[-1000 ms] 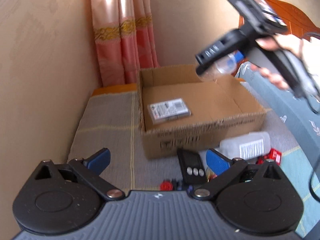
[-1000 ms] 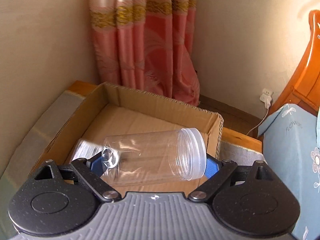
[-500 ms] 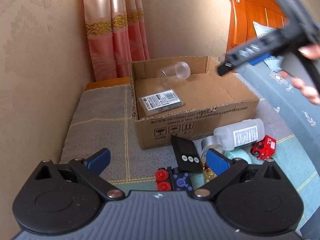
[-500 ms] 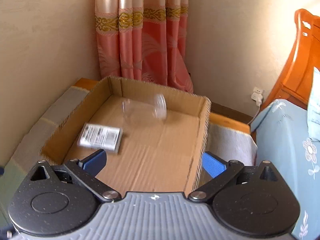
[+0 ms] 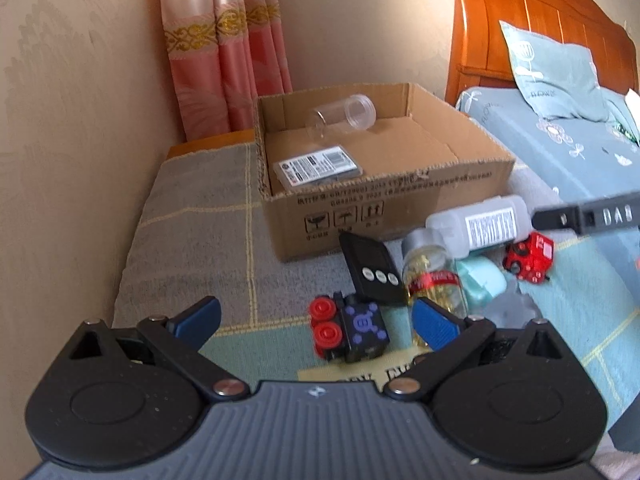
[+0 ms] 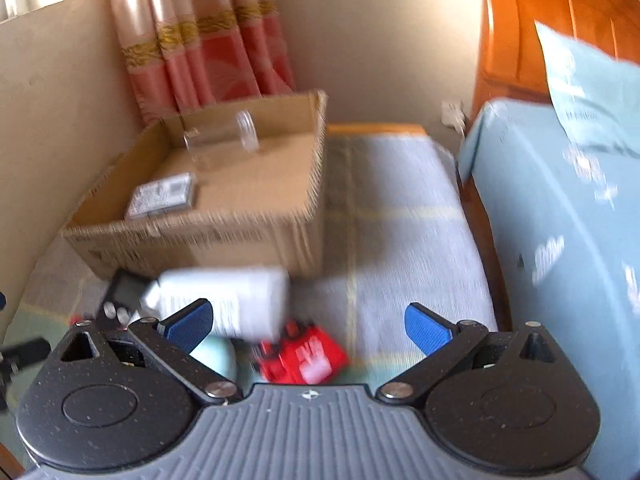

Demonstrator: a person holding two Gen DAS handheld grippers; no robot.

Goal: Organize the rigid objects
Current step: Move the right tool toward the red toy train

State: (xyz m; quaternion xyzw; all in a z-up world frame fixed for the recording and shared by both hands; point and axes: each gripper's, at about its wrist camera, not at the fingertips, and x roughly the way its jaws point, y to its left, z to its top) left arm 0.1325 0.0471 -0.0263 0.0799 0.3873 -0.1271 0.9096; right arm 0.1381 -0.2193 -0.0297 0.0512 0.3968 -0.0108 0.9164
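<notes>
Inside the cardboard box [image 5: 400, 196] at twelve o'clock lie a clear jar [image 5: 340, 118] and flat packet [image 5: 318, 166]; toys and a white bottle [image 5: 480, 226] remain outside; both grippers' jaws stand released, empty.

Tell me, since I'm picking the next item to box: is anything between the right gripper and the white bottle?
Nothing visible. The right gripper is open and empty, and the white bottle lies just ahead of its left finger, in front of the cardboard box. The red toy truck sits beside it, nearer the camera.
</notes>
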